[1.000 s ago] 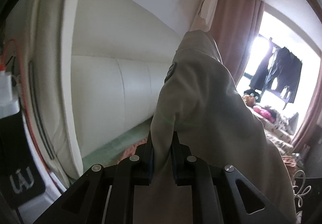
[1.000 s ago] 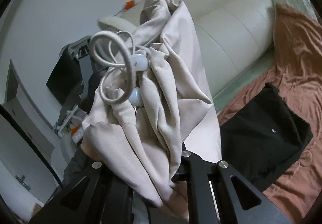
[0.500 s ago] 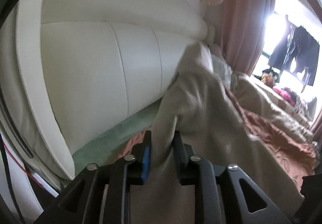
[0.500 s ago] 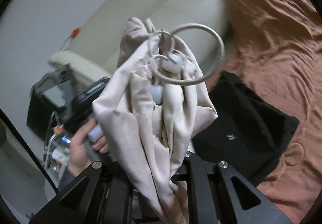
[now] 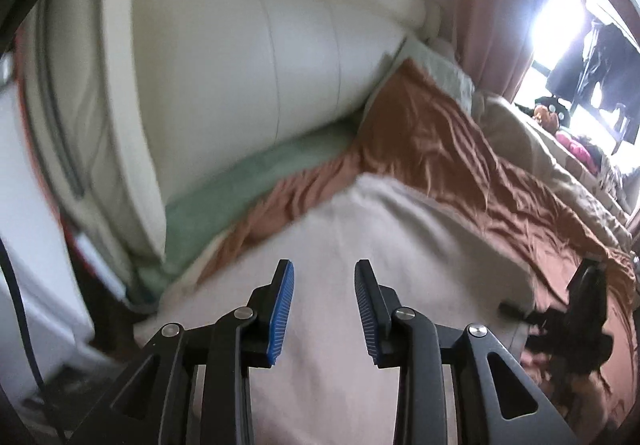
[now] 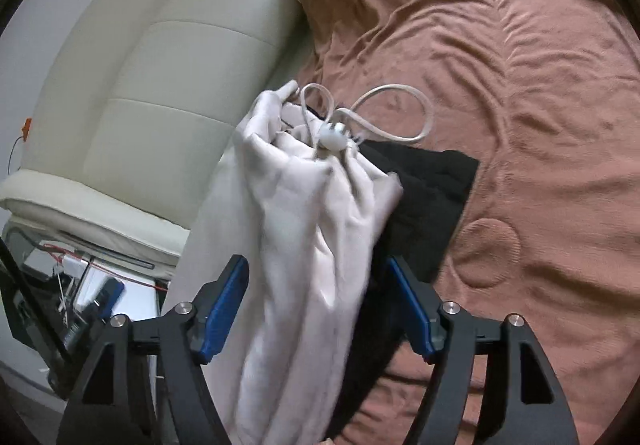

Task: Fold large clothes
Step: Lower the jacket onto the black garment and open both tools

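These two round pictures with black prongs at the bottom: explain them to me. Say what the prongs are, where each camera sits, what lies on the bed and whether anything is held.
No robot here: a person carries a hand-held two-finger gripper in each hand, and a wide-angle camera on each looks forward along its fingers, hence the round, bent pictures.

The left wrist view shows the left gripper above a beige garment spread on a rust-brown bedspread, with a cream headboard behind. Its jaws have just been opening, and the blue pads touch nothing.

In the right wrist view, the right gripper has also just been opening. The bunched end of the garment, with its white drawcord, stands between the pads but is no longer pinched. A black garment lies beneath it on the bedspread.

So both grippers have let the garment go.
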`<control>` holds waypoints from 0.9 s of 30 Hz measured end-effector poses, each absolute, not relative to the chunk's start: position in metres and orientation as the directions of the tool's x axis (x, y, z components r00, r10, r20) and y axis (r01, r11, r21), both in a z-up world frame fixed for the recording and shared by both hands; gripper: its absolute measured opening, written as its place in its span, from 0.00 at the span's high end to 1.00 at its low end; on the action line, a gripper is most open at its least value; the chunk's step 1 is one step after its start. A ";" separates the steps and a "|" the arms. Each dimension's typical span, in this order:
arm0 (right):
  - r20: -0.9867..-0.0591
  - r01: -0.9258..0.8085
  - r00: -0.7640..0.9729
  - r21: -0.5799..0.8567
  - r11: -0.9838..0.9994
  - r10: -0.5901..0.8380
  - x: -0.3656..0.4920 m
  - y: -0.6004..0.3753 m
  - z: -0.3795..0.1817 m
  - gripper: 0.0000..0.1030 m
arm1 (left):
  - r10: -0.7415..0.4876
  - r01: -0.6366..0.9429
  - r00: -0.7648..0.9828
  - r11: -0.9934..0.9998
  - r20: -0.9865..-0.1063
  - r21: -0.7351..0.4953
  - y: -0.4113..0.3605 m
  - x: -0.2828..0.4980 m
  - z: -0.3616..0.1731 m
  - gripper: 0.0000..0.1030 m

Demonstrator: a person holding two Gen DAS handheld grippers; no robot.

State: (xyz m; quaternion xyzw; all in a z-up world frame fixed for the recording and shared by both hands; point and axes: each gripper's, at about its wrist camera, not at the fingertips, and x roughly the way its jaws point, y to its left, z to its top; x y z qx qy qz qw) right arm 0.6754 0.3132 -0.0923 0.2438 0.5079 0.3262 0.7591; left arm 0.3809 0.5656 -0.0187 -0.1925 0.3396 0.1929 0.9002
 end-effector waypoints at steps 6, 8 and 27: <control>-0.648 -0.265 0.355 0.621 0.737 0.674 0.651 0.275 -0.067 0.33 | 0.185 -0.482 0.671 0.844 -0.718 -0.234 0.547 0.355 -0.038 0.67; -0.662 -0.283 0.397 0.571 0.771 0.636 0.643 0.269 -0.054 0.33 | 0.172 -0.473 0.672 0.848 -0.720 -0.238 0.537 0.347 -0.041 0.65; -0.698 -0.326 0.323 0.553 0.767 0.640 0.675 0.285 -0.097 0.64 | 0.179 -0.559 0.650 0.771 -0.738 -0.305 0.481 0.303 -0.106 0.46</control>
